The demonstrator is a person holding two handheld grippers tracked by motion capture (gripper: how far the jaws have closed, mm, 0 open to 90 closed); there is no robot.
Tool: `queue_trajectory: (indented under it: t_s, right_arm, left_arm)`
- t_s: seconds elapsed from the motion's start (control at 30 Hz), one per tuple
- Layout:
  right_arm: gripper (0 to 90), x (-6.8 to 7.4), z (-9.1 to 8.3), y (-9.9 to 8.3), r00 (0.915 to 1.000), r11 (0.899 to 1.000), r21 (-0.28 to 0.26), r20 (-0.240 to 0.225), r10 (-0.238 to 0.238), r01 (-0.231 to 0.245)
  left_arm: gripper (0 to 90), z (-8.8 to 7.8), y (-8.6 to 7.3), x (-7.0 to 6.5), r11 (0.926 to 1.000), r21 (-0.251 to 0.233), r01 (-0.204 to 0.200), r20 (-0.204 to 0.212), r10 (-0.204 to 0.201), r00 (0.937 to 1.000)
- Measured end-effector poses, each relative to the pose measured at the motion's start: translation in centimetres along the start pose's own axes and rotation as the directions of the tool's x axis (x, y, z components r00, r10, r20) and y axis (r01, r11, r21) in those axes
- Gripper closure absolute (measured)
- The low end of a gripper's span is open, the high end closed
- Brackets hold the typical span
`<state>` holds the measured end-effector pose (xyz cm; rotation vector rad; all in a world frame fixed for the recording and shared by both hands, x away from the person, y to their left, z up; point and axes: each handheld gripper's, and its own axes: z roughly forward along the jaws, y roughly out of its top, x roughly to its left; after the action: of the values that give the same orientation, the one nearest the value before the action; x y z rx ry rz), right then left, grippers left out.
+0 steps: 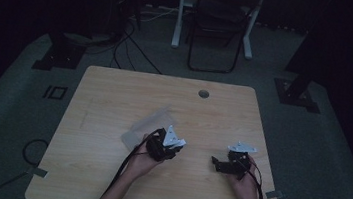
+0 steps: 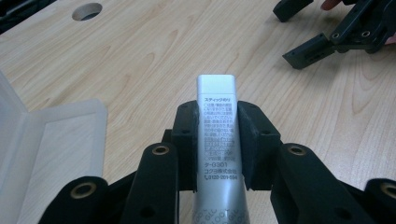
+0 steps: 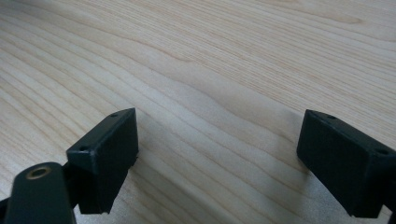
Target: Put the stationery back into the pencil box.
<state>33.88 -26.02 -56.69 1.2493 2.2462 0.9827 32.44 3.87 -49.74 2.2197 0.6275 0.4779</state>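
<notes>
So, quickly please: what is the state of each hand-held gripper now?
Left hand-held gripper: closed on a silver glue stick.
Right hand-held gripper: open, holding nothing.

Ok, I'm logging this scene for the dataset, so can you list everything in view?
glue stick: 1, silver-white with printed Japanese text, clamped between the left gripper's jaws.
plastic case: 1, translucent white, lying open on the table by the left gripper.
table: 1, light wood, with a round cable hole near its far edge.
folding chair: 1, black, on the floor beyond the table.
cables: several, black, on the grey carpet.
left gripper: 1, black, shut on the glue stick.
right gripper: 1, black, jaws wide apart over bare wood.
hands: 2, holding the grippers.
</notes>
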Motion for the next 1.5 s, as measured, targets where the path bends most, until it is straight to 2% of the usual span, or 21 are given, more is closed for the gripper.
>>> queue_trajectory:
  t_s: [1.5]
  right_arm:
    - [12.6,0.0,0.0,0.0,1.0,1.0,0.0,0.0,0.001,-0.001]
  left_arm:
    - [70.7,-0.8,-0.1,3.0,0.9989,-0.011,0.045,-0.066,-0.045,0.9968]
